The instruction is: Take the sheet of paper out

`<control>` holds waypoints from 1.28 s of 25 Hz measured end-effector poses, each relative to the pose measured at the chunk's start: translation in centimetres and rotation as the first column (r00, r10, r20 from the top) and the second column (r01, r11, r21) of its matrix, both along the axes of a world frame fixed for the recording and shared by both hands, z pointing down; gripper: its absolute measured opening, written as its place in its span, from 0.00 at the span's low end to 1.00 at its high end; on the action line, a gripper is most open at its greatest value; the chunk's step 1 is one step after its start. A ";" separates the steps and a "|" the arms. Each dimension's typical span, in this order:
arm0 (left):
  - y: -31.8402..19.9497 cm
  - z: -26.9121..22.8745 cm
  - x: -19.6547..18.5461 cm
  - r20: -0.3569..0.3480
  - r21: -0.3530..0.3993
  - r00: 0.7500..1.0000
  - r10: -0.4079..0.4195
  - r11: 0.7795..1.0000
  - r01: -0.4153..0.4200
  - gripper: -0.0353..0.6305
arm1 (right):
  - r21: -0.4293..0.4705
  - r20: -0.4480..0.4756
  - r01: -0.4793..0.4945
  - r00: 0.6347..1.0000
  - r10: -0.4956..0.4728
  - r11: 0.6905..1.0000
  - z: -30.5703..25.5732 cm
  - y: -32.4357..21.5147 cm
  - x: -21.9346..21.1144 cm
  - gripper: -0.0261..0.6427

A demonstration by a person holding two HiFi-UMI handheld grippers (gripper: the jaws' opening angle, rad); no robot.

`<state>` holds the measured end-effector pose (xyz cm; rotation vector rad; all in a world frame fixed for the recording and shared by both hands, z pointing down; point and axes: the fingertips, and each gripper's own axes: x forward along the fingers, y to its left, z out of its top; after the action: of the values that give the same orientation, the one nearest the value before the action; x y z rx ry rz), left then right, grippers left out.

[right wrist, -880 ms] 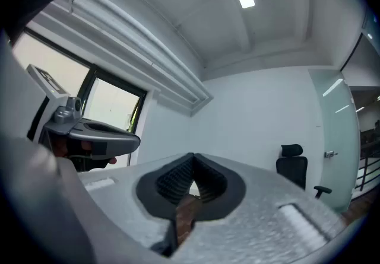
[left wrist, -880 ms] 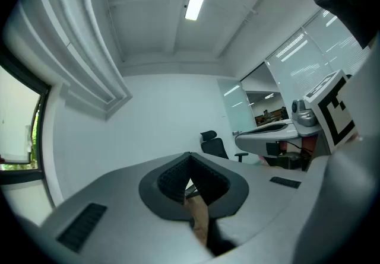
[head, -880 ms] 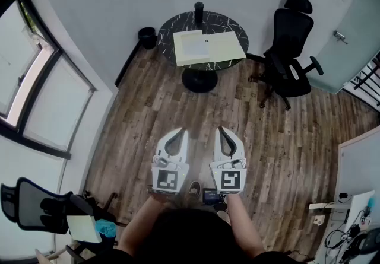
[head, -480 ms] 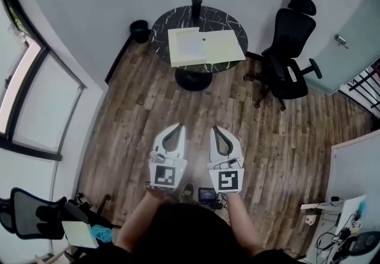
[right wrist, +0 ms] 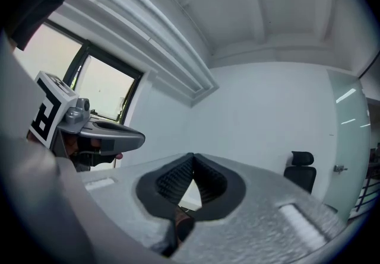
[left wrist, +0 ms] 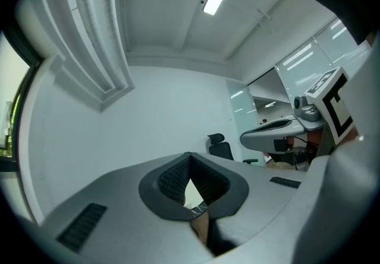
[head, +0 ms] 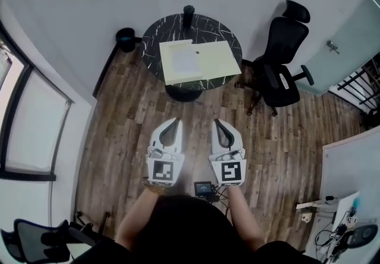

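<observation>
On a round black marble table [head: 221, 32] across the room lies an open pale yellow folder [head: 217, 57] with a white sheet of paper [head: 183, 61] on its left half. My left gripper [head: 175, 120] and right gripper [head: 216, 121] are held side by side over the wooden floor, well short of the table. Both are shut with nothing held. In the left gripper view the jaws [left wrist: 190, 156] meet at their tips, and the paper shows through the gap behind them. The right gripper view shows its jaws [right wrist: 193, 156] touching the same way.
A black office chair [head: 281, 61] stands right of the table. A dark cylinder [head: 189, 15] stands at the table's far edge and a black bin [head: 126, 37] sits on the floor to its left. A window wall [head: 32, 120] runs along the left, a glass door [head: 350, 37] at right.
The table and chair have shifted left and lower in the head view as I turn and step nearer. Both grippers keep their pose, shut and side by side.
</observation>
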<state>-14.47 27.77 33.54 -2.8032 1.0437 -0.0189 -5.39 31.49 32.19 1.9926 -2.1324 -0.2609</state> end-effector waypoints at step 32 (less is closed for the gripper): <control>-19.4 4.1 8.9 -0.020 -0.107 0.997 0.080 0.991 -0.081 0.04 | -0.104 0.056 -0.031 0.998 0.037 0.994 6.5 -24.1 11.9 0.04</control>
<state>-5.58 8.41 37.62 -2.9444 0.9593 -0.0451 6.48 7.35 38.70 1.9992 -2.0985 -0.0864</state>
